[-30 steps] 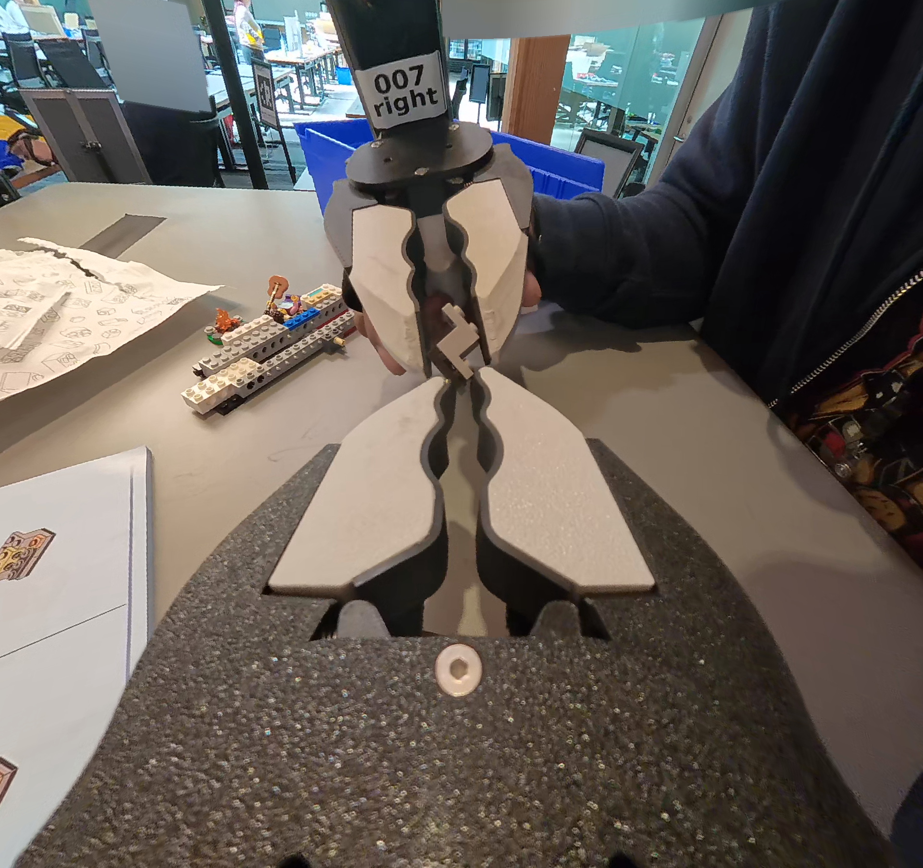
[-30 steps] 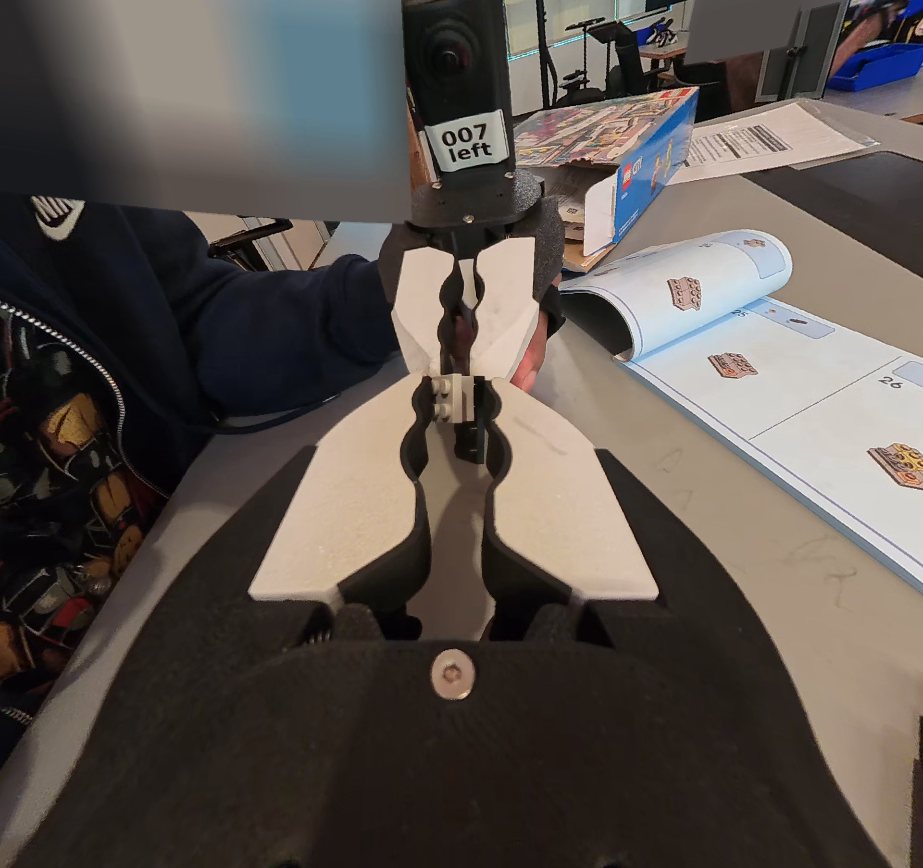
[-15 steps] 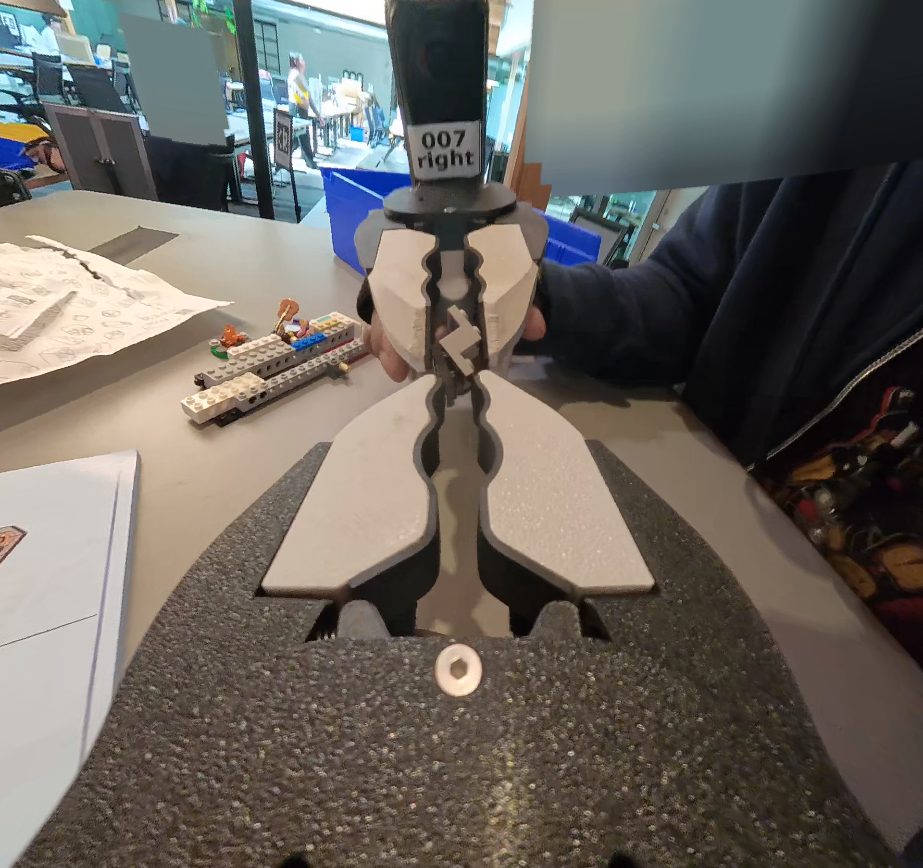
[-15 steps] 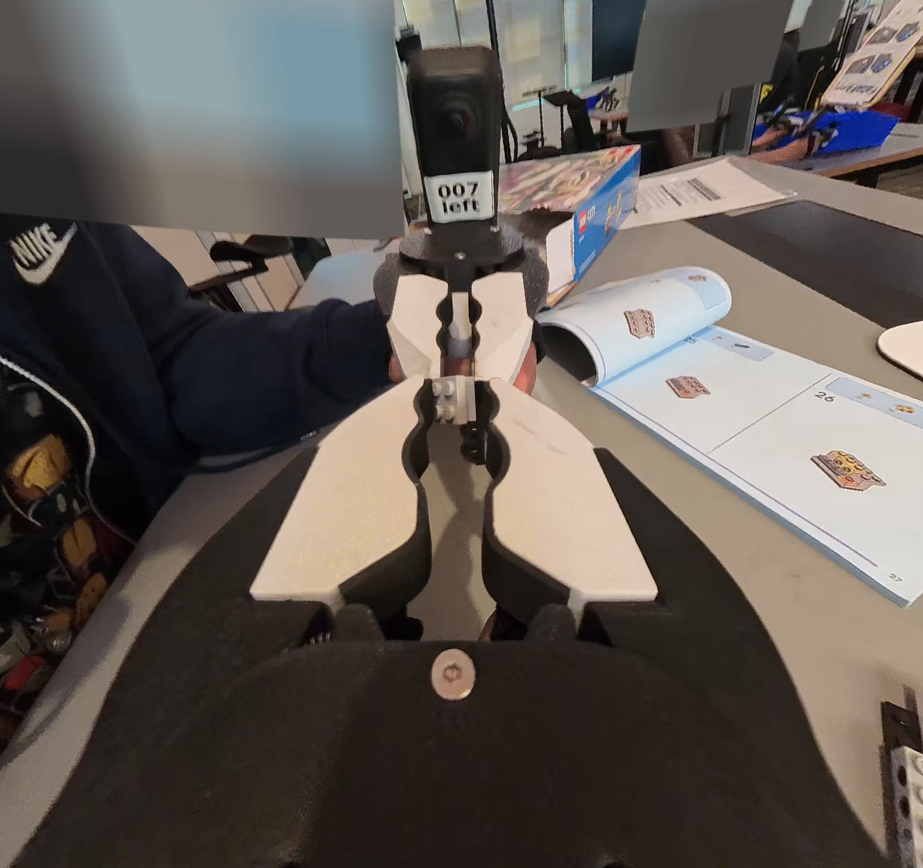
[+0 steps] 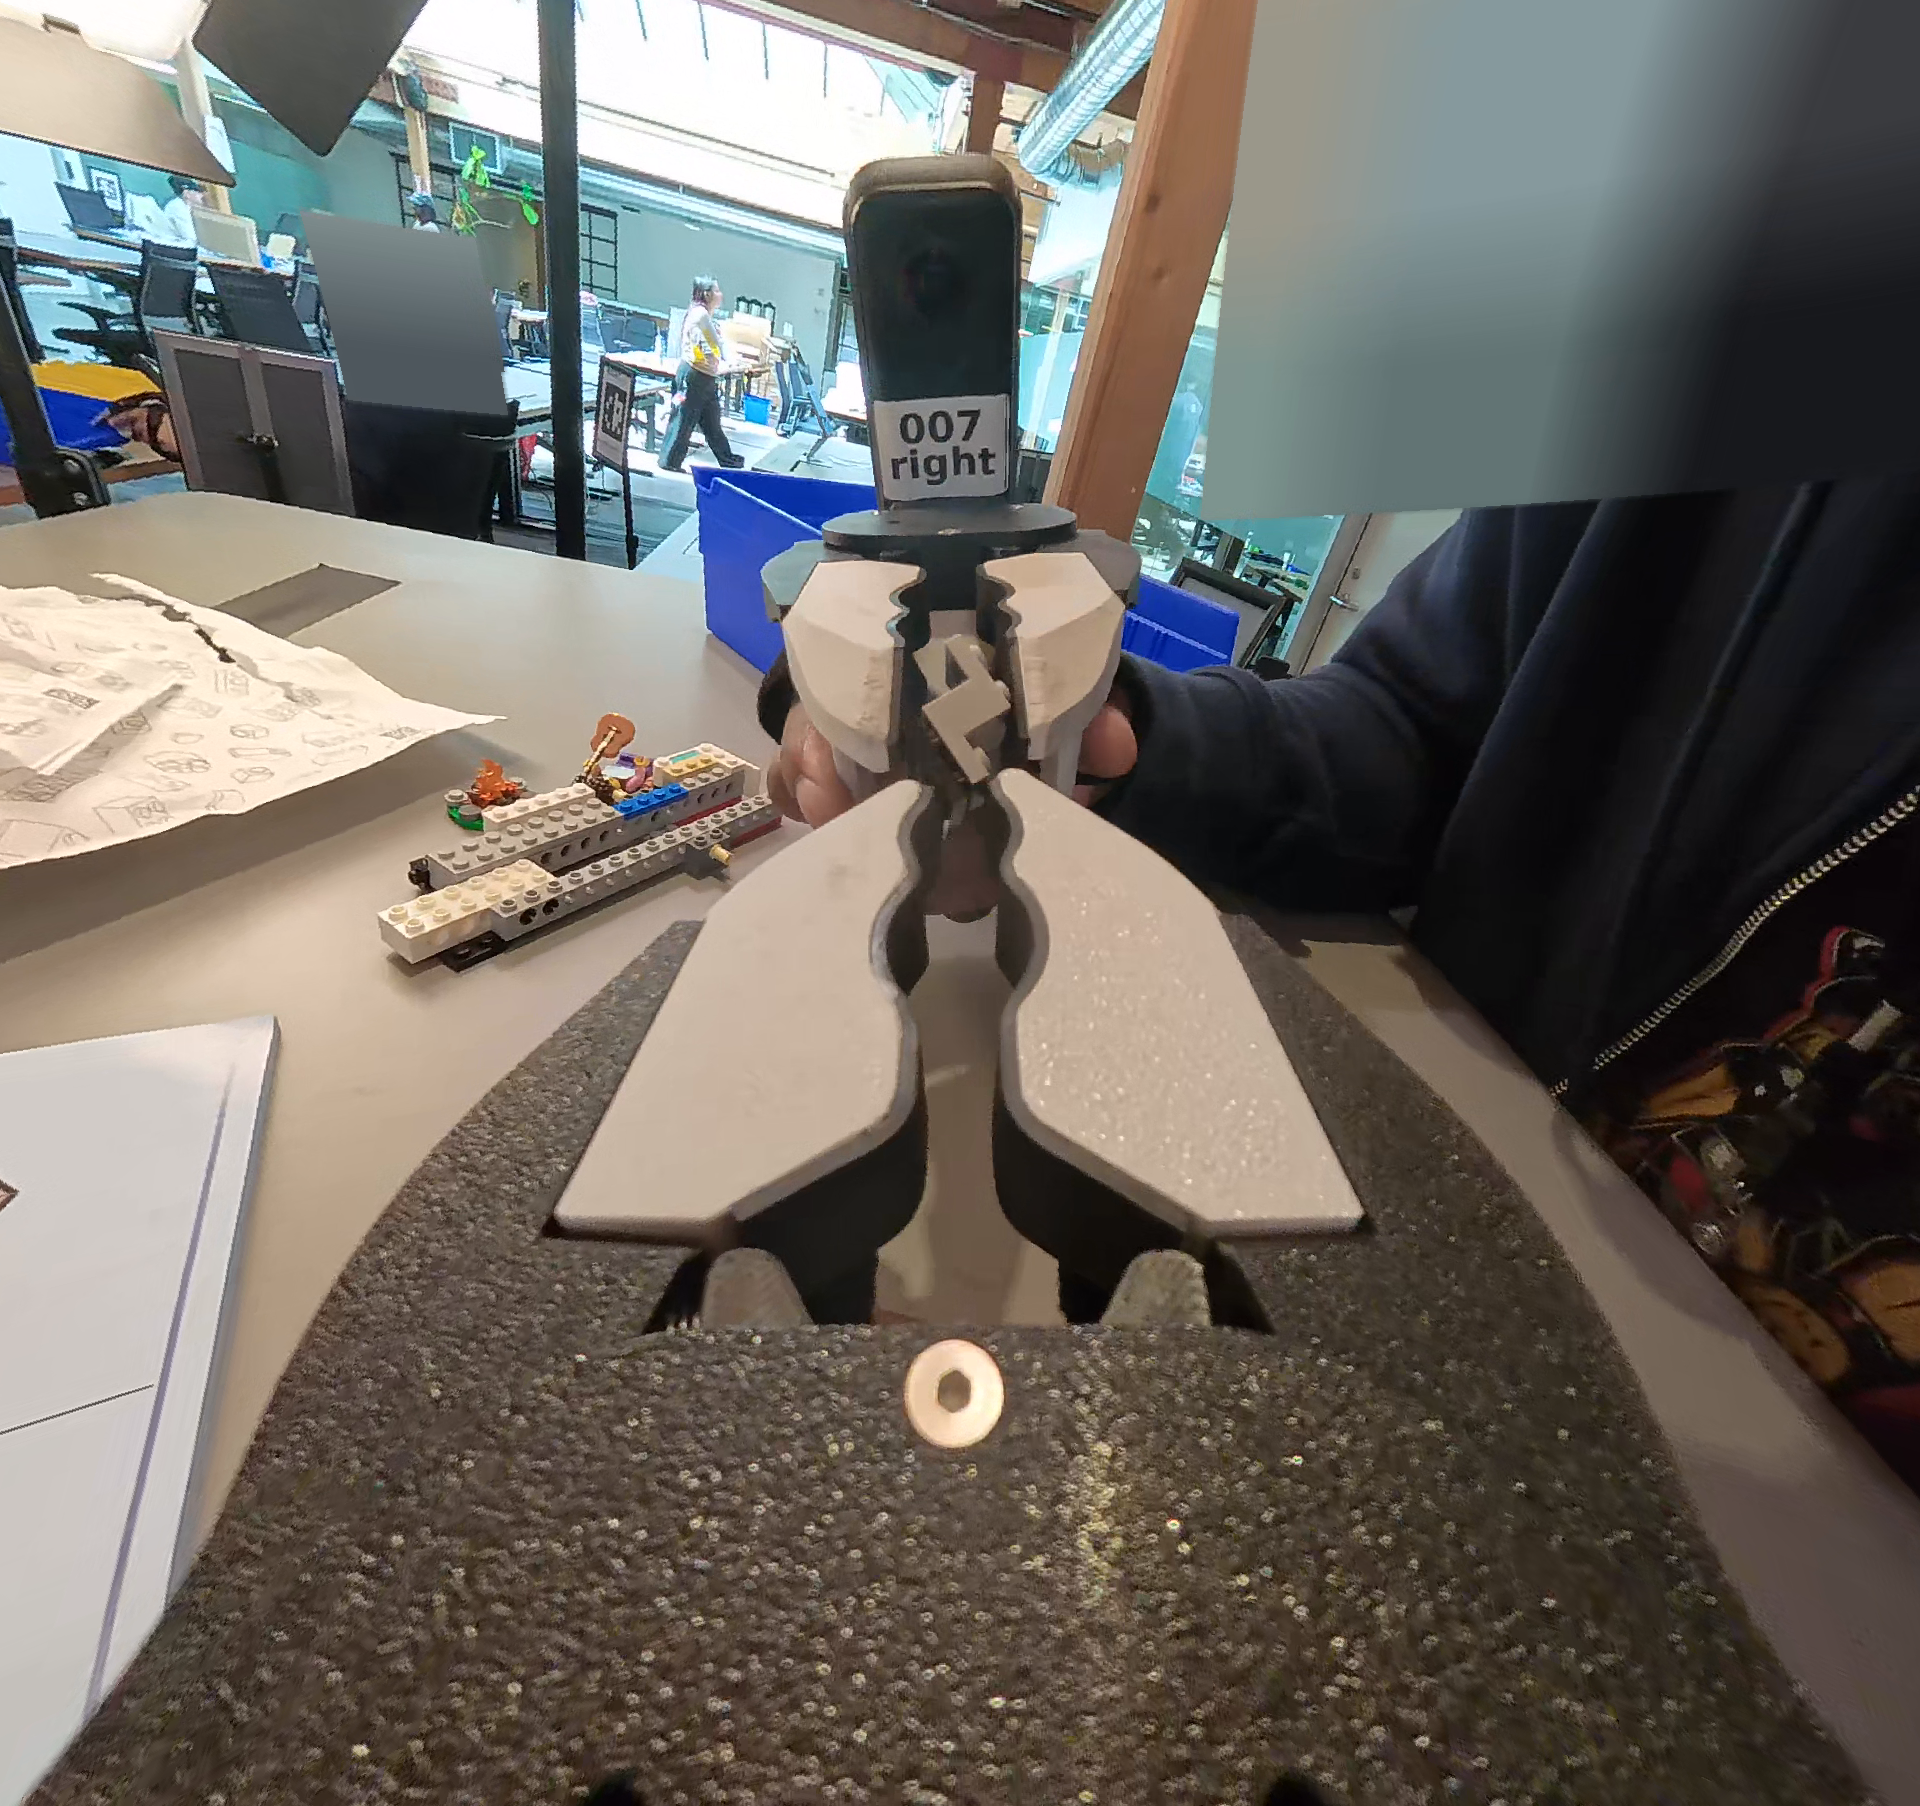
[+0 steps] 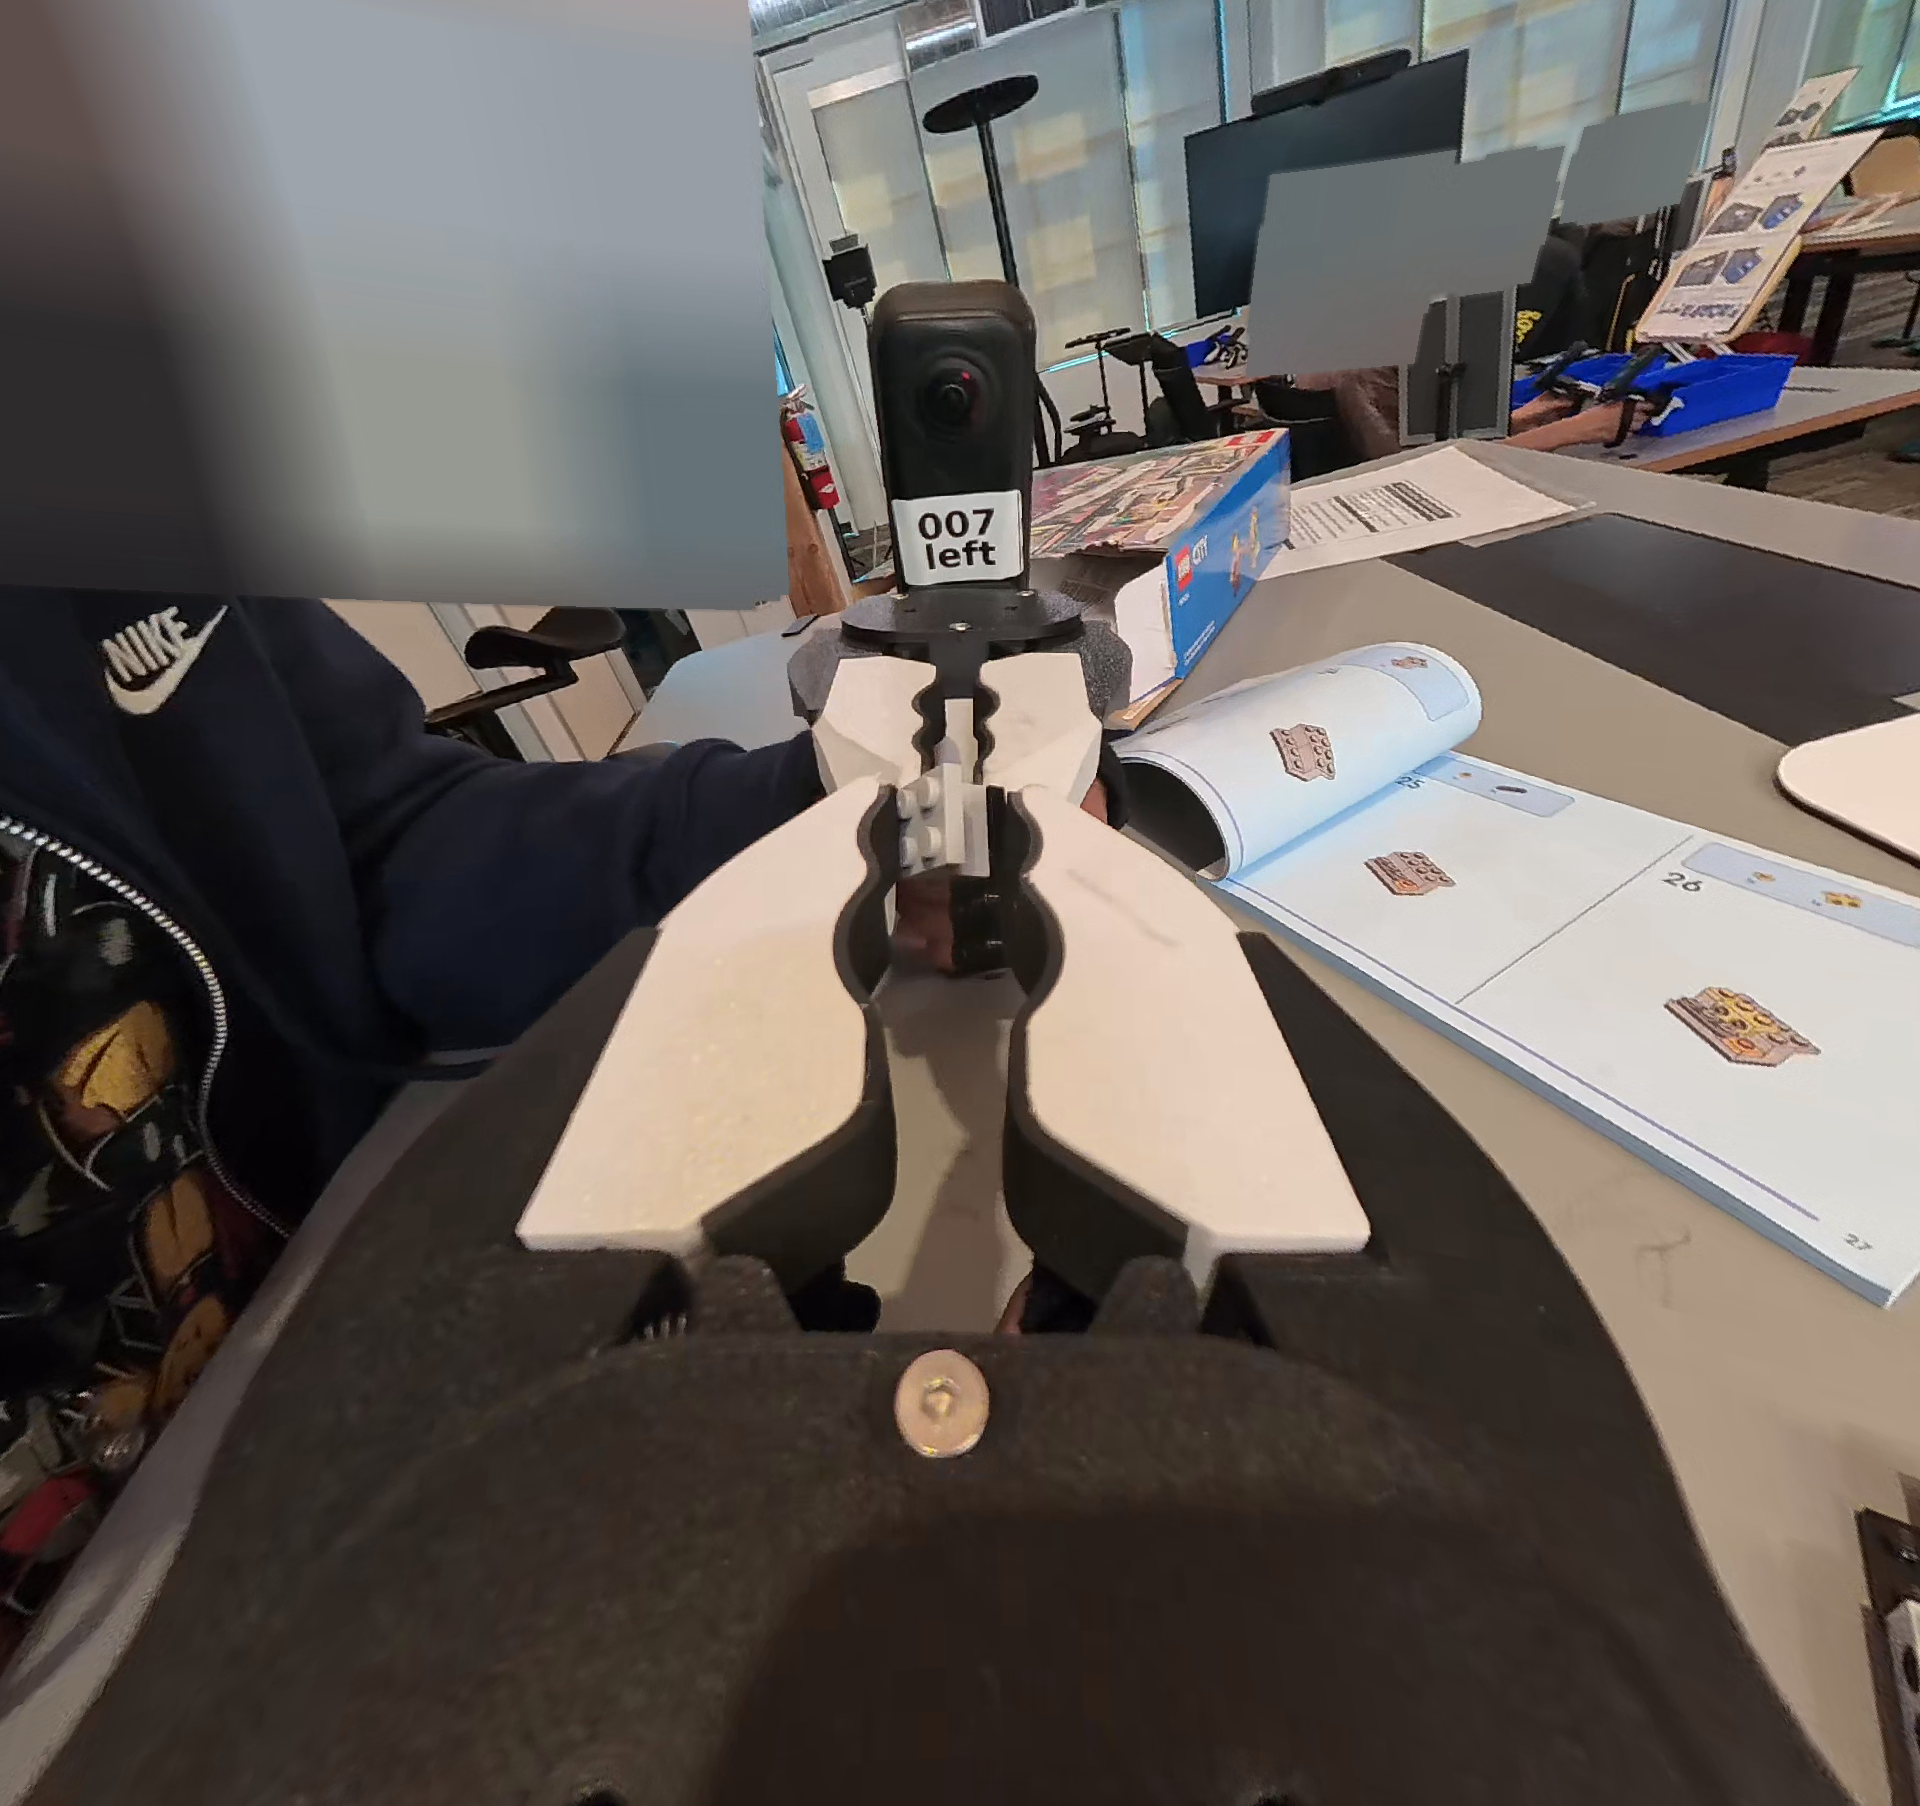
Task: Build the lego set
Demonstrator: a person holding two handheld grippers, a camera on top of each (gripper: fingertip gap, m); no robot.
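Centre frame, the right gripper (image 6: 940, 821) clamps a light grey stepped brick piece (image 6: 940, 826); the left gripper (image 5: 961, 800), jaws narrow, meets it tip to tip, its hold unclear. Misalignment here risks levering the piece free onto the table (image 5: 540, 634).

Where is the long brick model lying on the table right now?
In the left wrist view, the long brick model lies on the grey table left of the hand-held gripper, between the crumpled printed sheet and the white booklet.

Glossy plastic brick (image 6: 940, 826), grainy matt fingers (image 6: 748, 1029), smooth matt table (image 5: 520, 634), crumpled paper sheet (image 5: 208, 717)
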